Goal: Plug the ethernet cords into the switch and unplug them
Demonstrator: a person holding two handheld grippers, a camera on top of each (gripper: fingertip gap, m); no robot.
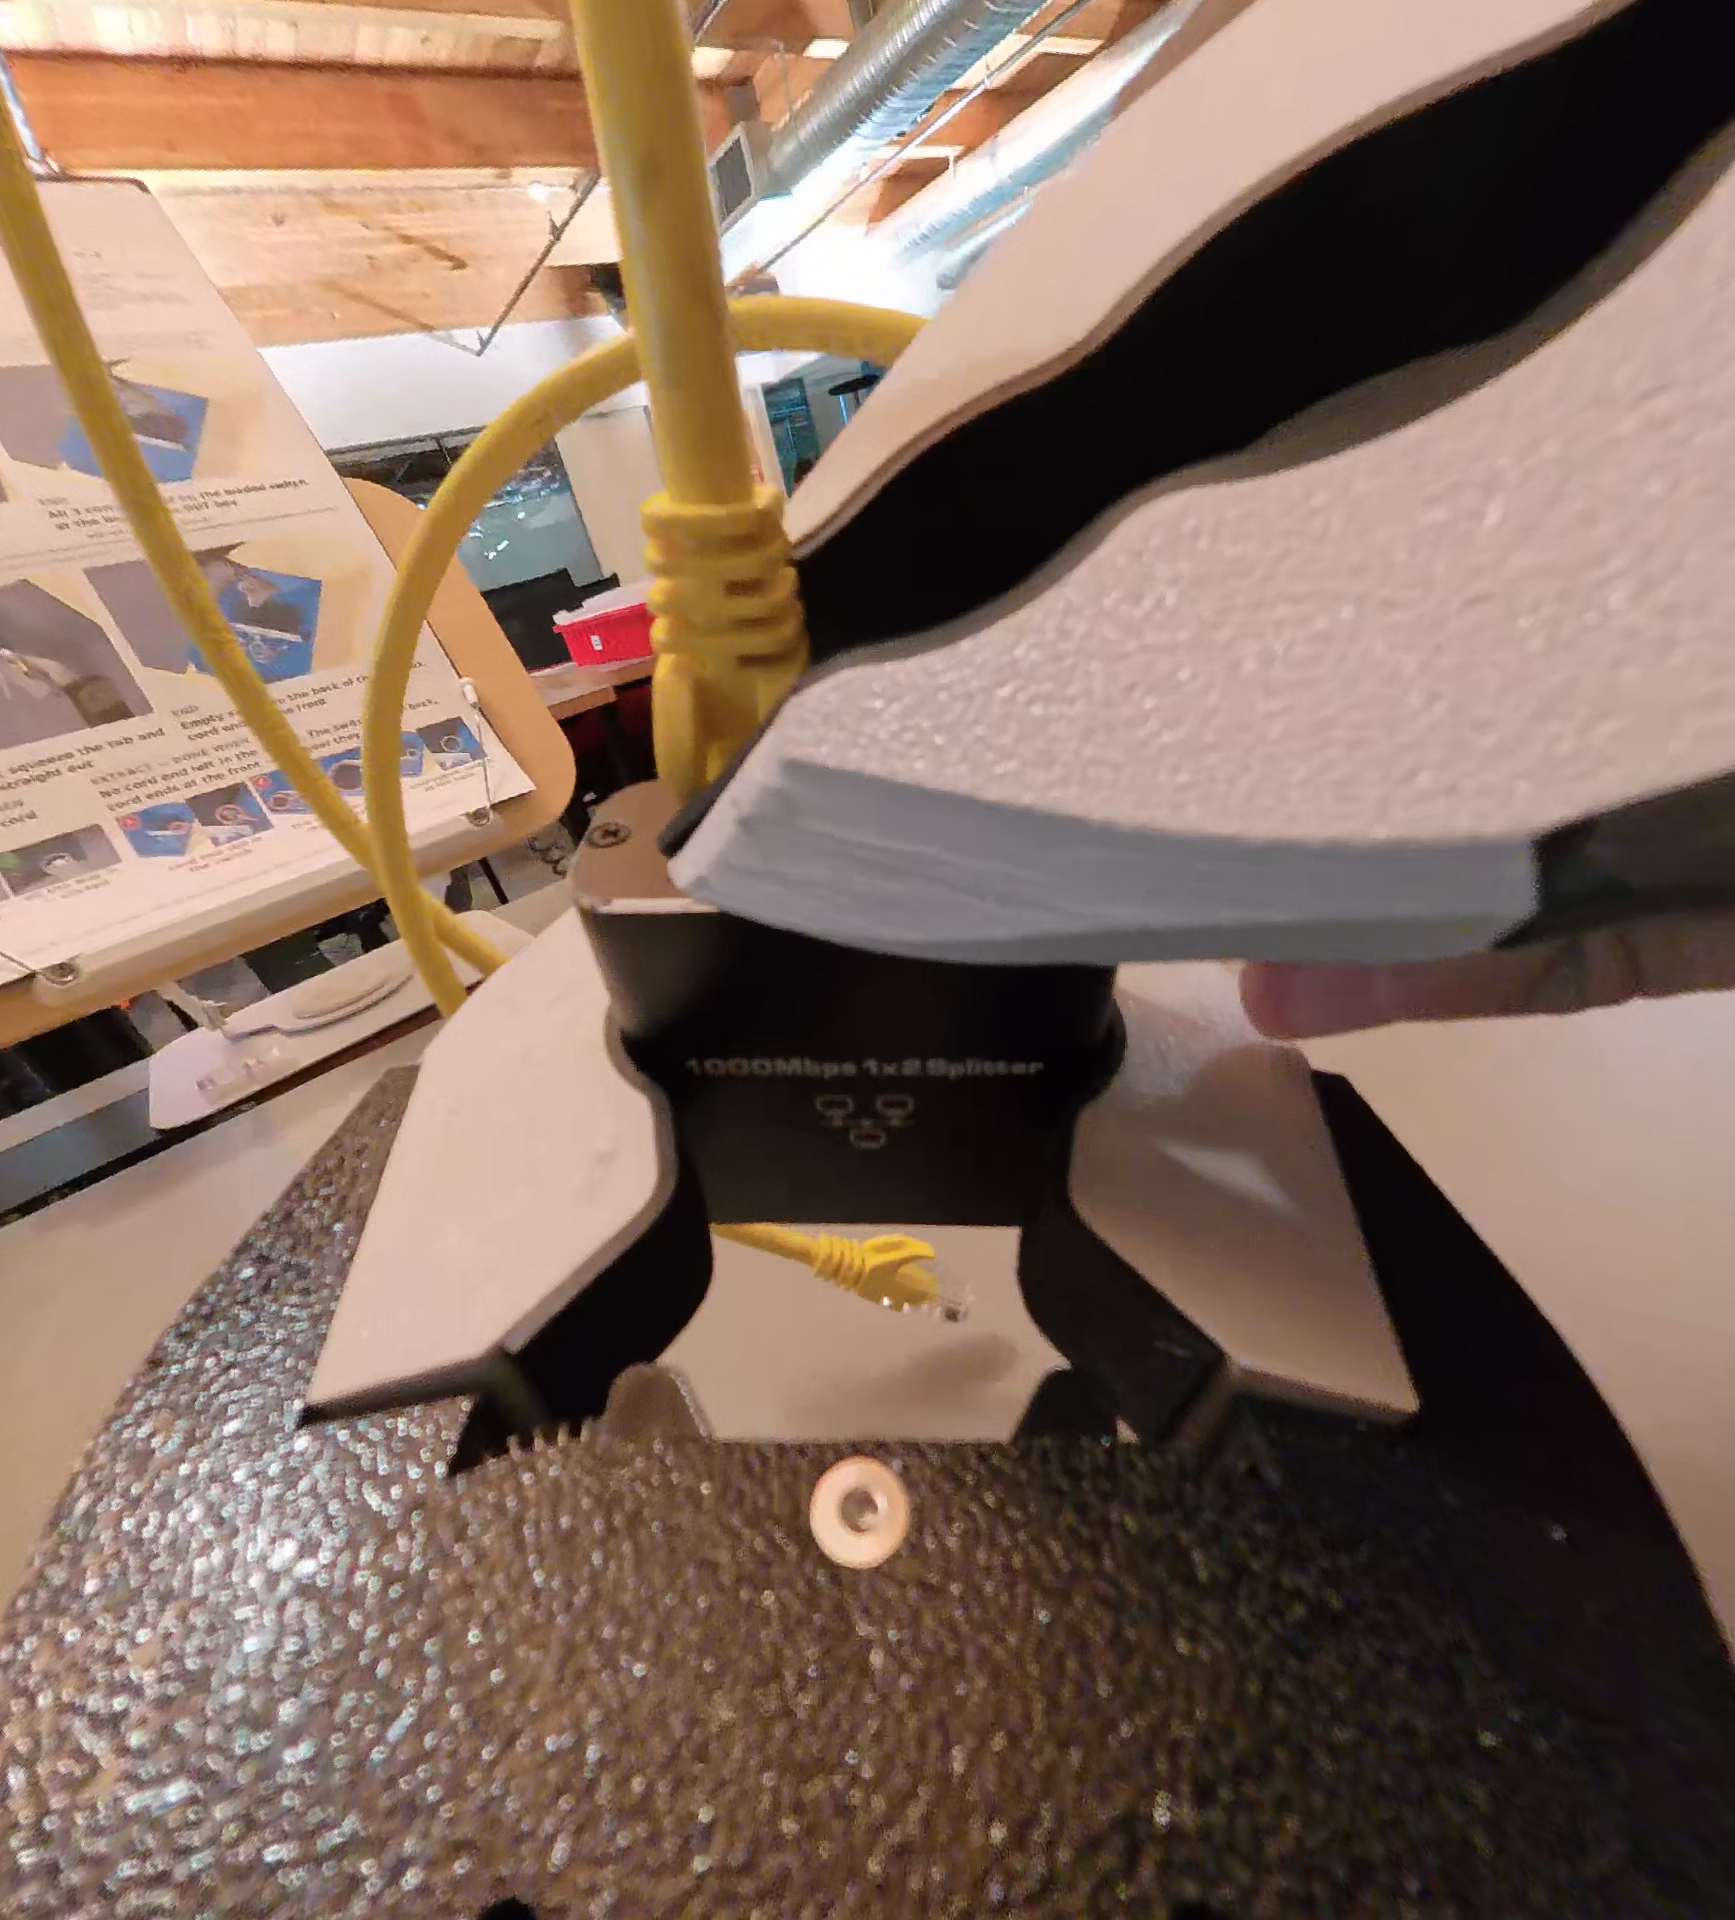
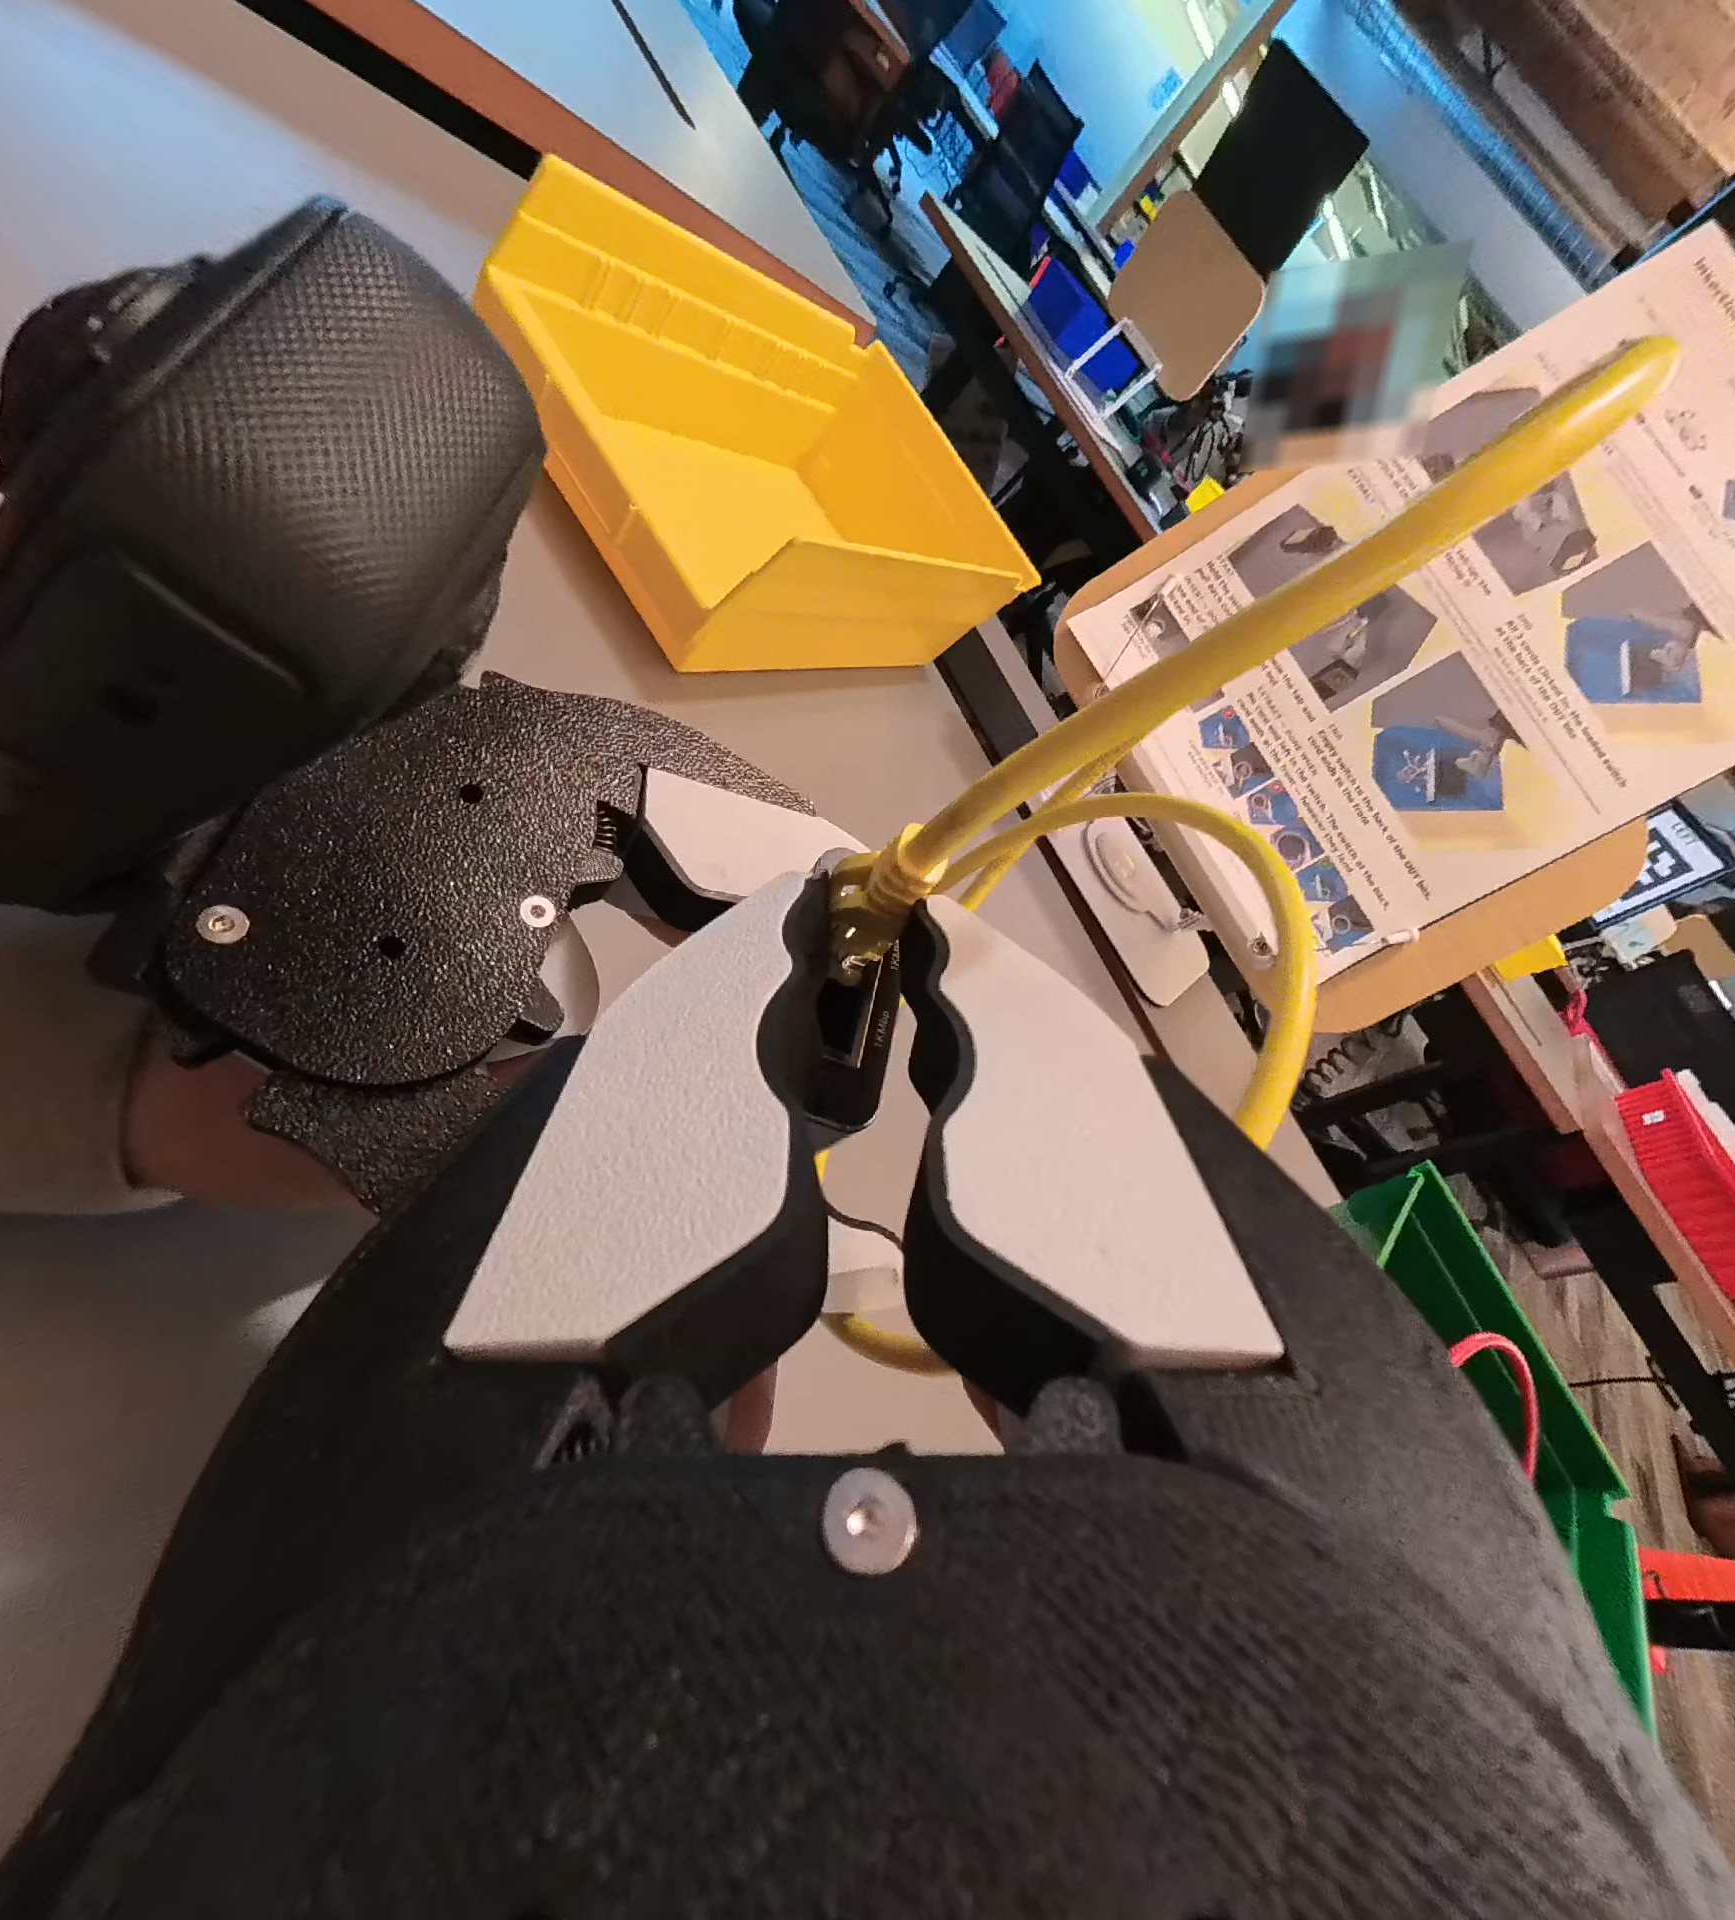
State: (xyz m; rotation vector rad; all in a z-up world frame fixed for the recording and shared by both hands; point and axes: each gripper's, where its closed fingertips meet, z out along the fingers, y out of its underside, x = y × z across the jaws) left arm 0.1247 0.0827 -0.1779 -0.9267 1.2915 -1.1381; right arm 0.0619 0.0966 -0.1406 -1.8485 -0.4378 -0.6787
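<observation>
Left hand-held gripper (image 1: 863,1049) clamps the black switch (image 1: 863,1122); right hand-held gripper (image 2: 868,904) pinches a yellow plug (image 2: 878,894).

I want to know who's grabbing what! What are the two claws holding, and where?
The left claw grips the black switch by its sides. The right claw pinches the yellow cord's plug at the switch.

The switch (image 1: 863,1122) is smooth black metal with a dull sheen; its cords (image 1: 676,312) wear matt yellow rubbery jackets. Each claw body (image 2: 842,1714) is rough, pebbled black plastic with grainy pale fingers (image 2: 655,1122). The bin (image 2: 738,447) is glossy yellow plastic; the worktop (image 2: 115,156) is smooth and matt.
</observation>
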